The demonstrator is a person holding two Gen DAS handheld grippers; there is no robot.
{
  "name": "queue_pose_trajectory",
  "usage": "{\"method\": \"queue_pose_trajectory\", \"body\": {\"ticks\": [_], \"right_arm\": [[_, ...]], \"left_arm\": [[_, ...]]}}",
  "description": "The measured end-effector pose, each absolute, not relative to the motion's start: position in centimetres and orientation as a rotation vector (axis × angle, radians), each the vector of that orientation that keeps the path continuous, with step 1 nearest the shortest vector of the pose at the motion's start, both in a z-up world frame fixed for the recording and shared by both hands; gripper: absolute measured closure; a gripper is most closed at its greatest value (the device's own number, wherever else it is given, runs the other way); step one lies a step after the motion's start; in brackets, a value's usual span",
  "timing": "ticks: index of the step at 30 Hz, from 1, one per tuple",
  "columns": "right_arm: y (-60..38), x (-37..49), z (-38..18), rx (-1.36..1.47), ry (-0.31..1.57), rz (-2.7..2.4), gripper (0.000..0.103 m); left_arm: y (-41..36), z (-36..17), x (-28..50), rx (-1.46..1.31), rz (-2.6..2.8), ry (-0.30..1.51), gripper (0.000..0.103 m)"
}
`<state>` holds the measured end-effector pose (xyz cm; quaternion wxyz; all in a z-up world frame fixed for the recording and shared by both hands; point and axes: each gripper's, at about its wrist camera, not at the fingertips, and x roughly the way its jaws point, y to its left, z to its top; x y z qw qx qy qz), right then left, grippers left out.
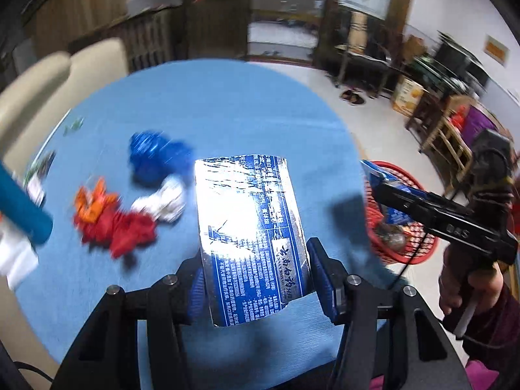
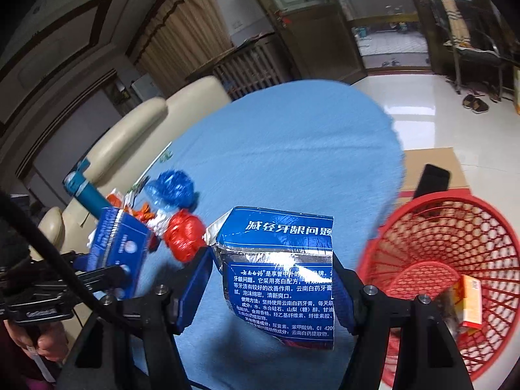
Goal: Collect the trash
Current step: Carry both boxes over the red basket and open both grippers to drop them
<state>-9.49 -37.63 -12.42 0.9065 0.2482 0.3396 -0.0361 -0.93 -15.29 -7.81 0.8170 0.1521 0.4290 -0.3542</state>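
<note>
My left gripper (image 1: 258, 279) is shut on a flattened blue-and-silver toothpaste carton (image 1: 250, 237), held above the blue table (image 1: 227, 104). My right gripper (image 2: 273, 286) is shut on a second blue-and-silver carton piece (image 2: 279, 269), just left of the red mesh basket (image 2: 448, 276). In the right wrist view, the left gripper (image 2: 125, 271) and its carton (image 2: 117, 247) show at the left. On the table lie a crumpled blue bag (image 1: 156, 159), a red bag (image 1: 120, 230), an orange wrapper (image 1: 91, 201) and white paper (image 1: 165, 201).
The basket (image 1: 406, 250) stands on the floor by the table's right edge, with an orange box (image 2: 471, 305) inside. A teal tube (image 1: 22, 204) lies at the table's left. A cream sofa (image 2: 182, 107) runs behind the table. A black phone (image 2: 432, 178) rests on cardboard.
</note>
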Motion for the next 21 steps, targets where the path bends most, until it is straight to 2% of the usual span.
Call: {"method": "queue_pose_trajectory", "body": {"ticks": [10,21], "right_arm": [[-44.6,-15.6,-11.4,0.58,0.614,-0.242,0.033],[-51.6,-21.2,-13.6,0.75,0.605,-0.377,0.031]], "left_arm": [[-24.3,-5.4,-2.2,0.424,-0.921,0.899,0.045],[-34.7,-8.6,-4.2,0.509,-1.101,0.988,0.044]]}}
